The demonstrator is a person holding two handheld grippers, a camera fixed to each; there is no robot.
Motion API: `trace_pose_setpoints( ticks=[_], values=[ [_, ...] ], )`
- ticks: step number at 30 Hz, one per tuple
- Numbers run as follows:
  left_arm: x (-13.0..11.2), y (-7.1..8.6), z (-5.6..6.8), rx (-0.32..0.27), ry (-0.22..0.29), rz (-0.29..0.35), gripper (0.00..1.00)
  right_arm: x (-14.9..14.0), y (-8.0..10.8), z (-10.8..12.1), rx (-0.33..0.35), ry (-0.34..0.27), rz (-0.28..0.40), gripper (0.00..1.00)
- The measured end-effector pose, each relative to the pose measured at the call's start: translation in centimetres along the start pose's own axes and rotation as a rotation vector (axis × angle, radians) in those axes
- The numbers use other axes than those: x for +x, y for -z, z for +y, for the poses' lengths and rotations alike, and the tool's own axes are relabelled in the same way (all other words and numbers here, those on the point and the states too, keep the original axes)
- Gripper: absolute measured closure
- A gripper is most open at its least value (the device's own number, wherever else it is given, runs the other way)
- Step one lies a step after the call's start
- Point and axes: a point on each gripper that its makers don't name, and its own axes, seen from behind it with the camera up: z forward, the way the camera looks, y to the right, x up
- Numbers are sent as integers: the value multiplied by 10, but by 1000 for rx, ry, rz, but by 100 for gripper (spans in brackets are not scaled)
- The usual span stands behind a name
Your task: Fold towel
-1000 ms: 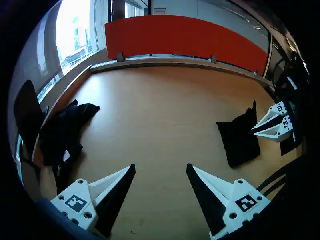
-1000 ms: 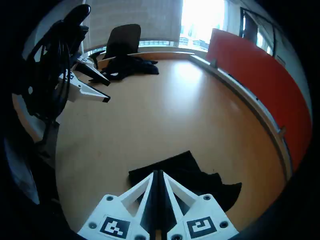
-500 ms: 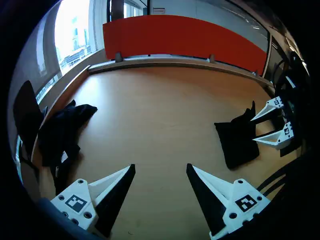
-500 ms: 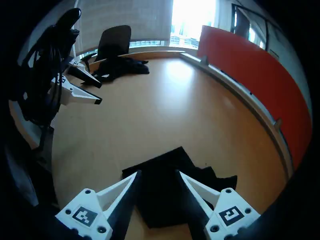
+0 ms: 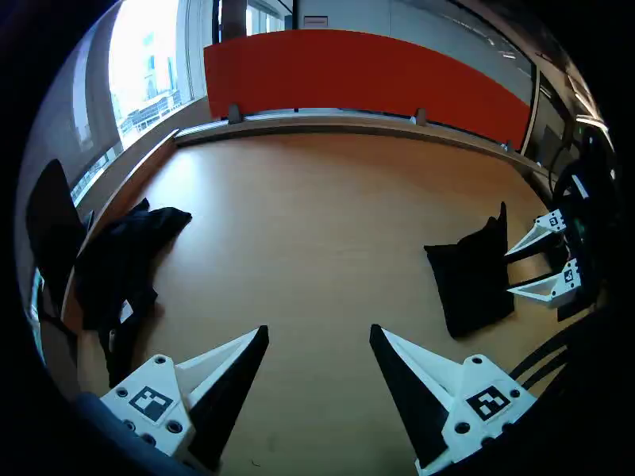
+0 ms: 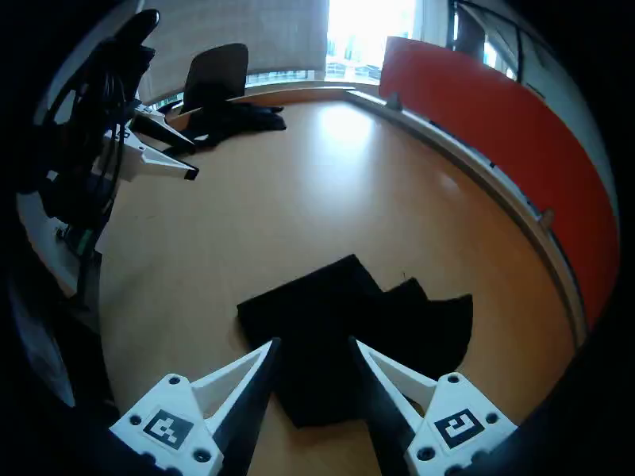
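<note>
A pale wooden counter runs out to a low rim, with a bright window at the far left and a long red screen across the back. At the left edge a dark chair stands behind a heap of dark clothing that sprawls on the wood, well apart from everything else. Nearer the middle, the left hand-held gripper hangs over bare wood with its fingers spread wide and nothing between them. To the right lies the towel, black and bunched into a rough, uneven fold with one corner poking up toward the back. The right hand-held gripper points at its far side, fingers apart. In the right gripper view those fingers straddle the near edge of the cloth without pressing on it, and layers of the towel jut out unevenly on the right. The main risk is, I judge, a pinch that catches only the top layer. The black cloth hides where one layer ends and the next begins, so a lift could pull the fold open instead of carrying it over. The smooth wood may also let the whole towel slide when tugged, because the left hand-held gripper is too far off to pin the other side. Reaching for the dark heap by mistake seems less likely, yet it looks much alike.
</note>
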Motion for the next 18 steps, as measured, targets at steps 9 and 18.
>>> trace_pose_setpoints(
  ticks=[9, 18],
  values=[
    [2, -2, 3, -6, -12, -1, 5, -31, 6, 2, -21, -39, -38, 37],
    [3, -3, 6, -9, -15, -2, 5, -56, 11, 1, -35, -66, -70, 37]
  ],
)
